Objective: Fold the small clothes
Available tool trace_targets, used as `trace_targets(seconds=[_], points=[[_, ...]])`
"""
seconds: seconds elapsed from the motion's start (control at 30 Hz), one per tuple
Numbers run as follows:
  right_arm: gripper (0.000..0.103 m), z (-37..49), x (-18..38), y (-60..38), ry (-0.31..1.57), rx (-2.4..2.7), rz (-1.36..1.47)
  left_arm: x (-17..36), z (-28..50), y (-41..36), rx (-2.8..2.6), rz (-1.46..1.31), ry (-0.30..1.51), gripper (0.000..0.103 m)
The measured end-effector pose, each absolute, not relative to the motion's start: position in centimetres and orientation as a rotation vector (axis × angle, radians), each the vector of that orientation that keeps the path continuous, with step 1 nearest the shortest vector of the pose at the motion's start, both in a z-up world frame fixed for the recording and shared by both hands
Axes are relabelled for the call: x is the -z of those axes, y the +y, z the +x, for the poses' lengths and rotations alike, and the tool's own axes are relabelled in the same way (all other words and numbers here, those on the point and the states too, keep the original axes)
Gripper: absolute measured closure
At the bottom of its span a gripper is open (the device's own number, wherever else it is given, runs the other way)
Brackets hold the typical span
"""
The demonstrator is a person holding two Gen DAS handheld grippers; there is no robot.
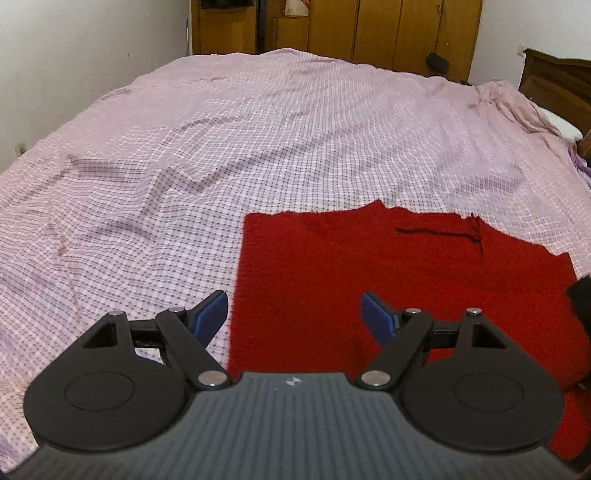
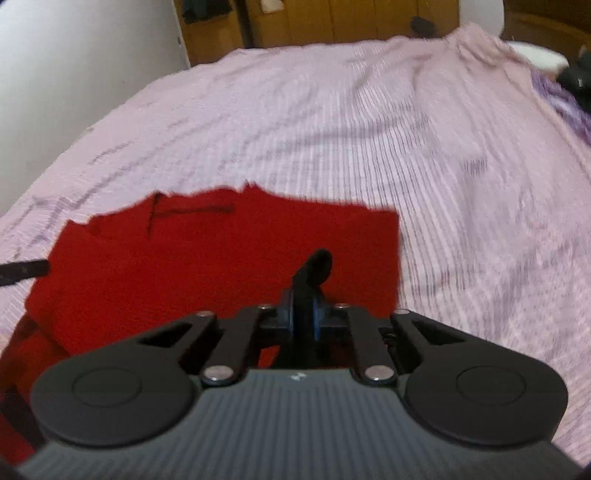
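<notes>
Folding looks barely begun: red knitted woollen garment (image 1: 388, 280) lies flat on the pink checked bedsheet (image 1: 184, 166), spreading from centre toward three o'clock in the left wrist view. Left gripper (image 1: 294, 314) hovers level over its left edge, blue pads (image 1: 210, 314) spread wide, holding nothing. Right gripper (image 2: 304, 317) has its jaws together on a dark strip-like thing, blurred beyond naming, above the garment's five o'clock corner. Next, the left likely must drop and pinch that edge.

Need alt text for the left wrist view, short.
The open left gripper hovers over the near left edge of a red garment lying flat on a pink checked bedsheet. Wooden wardrobes stand behind the bed.
</notes>
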State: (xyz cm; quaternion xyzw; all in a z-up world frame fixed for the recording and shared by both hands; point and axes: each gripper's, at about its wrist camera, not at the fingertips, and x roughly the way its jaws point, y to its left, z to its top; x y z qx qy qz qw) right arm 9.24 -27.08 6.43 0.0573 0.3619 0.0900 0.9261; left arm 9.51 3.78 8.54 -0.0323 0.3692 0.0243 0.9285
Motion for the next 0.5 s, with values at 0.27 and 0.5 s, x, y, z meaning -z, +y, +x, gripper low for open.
trace_targets(seconds=[0.27, 0.5], points=[[0.091, 9.2, -12.4, -27.4, 0.496, -0.141, 0.109, -8.1, 10.6, 3.1, -0.116, -0.01, 0.633, 0.02], [0.09, 13.7, -3.6, -28.2, 0.764, -0.046, 0.133, -3.8, 13.7, 2.7, -0.18, 0.071, 0.705, 0.02]])
